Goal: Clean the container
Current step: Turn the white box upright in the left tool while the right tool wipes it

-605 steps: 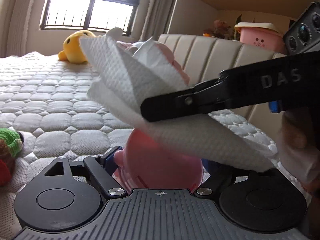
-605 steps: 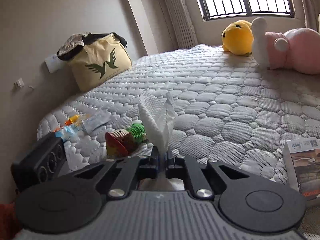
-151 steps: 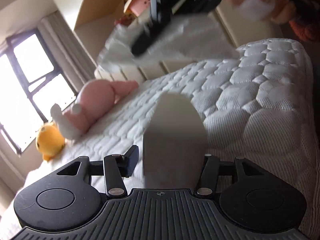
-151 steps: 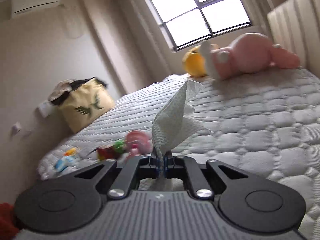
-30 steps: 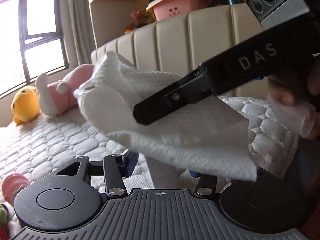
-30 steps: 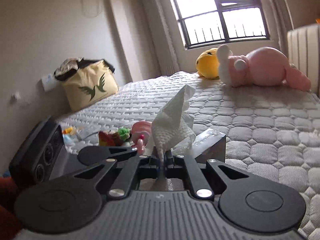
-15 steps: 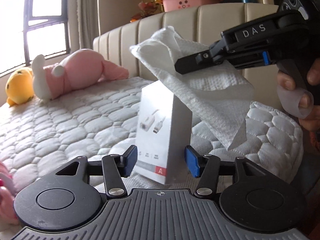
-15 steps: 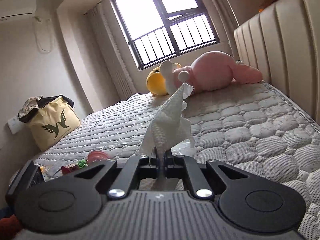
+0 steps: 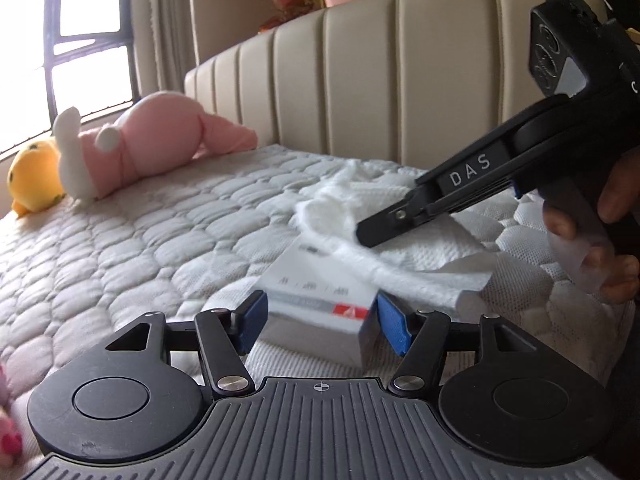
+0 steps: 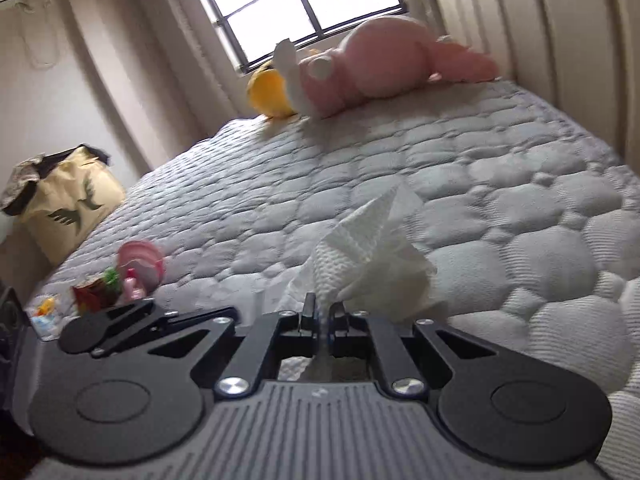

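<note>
White box [image 9: 316,300] lies on bed [image 9: 160,240], left gripper [image 9: 318,322] fingers open beside it; right gripper [image 10: 320,314] pinches paper towel [image 10: 372,256], wiping box top.

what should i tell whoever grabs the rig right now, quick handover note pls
Left gripper: open, blue pads either side of the white box, which lies flat on the mattress; contact not clear.
Right gripper: shut on the paper towel, pressing it on the far end of the box.
Done: towel is on the box; how much has been wiped cannot be told.
Left: steady the box, wipe the remaining faces, then put the towel down.
</note>
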`<state>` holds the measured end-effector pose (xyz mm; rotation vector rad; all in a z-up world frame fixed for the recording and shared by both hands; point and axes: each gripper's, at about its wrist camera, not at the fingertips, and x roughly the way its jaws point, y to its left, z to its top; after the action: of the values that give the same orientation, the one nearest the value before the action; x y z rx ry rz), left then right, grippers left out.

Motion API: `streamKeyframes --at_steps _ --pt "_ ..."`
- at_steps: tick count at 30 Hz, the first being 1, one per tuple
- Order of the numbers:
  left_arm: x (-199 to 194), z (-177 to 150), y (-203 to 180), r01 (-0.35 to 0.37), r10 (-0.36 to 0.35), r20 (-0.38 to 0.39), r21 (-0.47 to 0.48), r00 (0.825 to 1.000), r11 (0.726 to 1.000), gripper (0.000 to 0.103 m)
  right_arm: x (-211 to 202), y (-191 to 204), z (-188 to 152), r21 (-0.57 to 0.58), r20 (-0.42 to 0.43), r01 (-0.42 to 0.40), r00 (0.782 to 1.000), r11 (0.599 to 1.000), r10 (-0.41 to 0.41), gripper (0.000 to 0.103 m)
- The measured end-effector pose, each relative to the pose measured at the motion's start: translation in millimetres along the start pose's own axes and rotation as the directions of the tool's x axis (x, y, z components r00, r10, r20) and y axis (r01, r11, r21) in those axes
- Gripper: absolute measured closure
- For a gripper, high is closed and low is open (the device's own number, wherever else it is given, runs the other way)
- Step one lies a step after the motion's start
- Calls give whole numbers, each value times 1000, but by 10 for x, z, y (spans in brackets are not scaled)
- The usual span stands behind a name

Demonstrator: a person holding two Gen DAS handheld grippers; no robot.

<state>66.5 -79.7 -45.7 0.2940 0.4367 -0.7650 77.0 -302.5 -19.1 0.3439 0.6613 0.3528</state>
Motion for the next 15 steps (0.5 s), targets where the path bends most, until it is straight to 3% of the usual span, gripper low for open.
streamKeyframes --at_steps 2,3,5,6,8,11,13,15 --pt "-63 -29 83 7 -9 -30 -50 1000 999 36 95 190 -17 -54 -45 -88 995 995 86 97" --pt "-117 -52 146 16 -20 -44 -91 999 996 34 136 287 -30 -95 -62 -96 994 991 91 97" --pt "-202 -79 328 52 -67 -62 -216 996 975 34 192 394 -50 -173 -71 -43 997 984 31 97" --pt "-223 -82 453 84 -109 -63 -305 992 948 33 202 386 -45 -190 -63 -16 998 982 4 98" --pt "-212 -87 710 154 -203 -49 -487 978 860 29 153 282 19 -178 -27 65 997 982 -71 98" --pt "-62 -127 991 233 -336 -13 -697 942 679 26 58 3 143 -129 36 214 977 968 -211 97" --pt "97 -167 1075 251 -410 -1 -788 912 562 23 -19 -189 175 -76 60 276 961 958 -272 97" --pt "284 -228 1059 236 -465 -15 -848 885 475 16 -16 -363 176 -42 64 329 943 943 -326 97"
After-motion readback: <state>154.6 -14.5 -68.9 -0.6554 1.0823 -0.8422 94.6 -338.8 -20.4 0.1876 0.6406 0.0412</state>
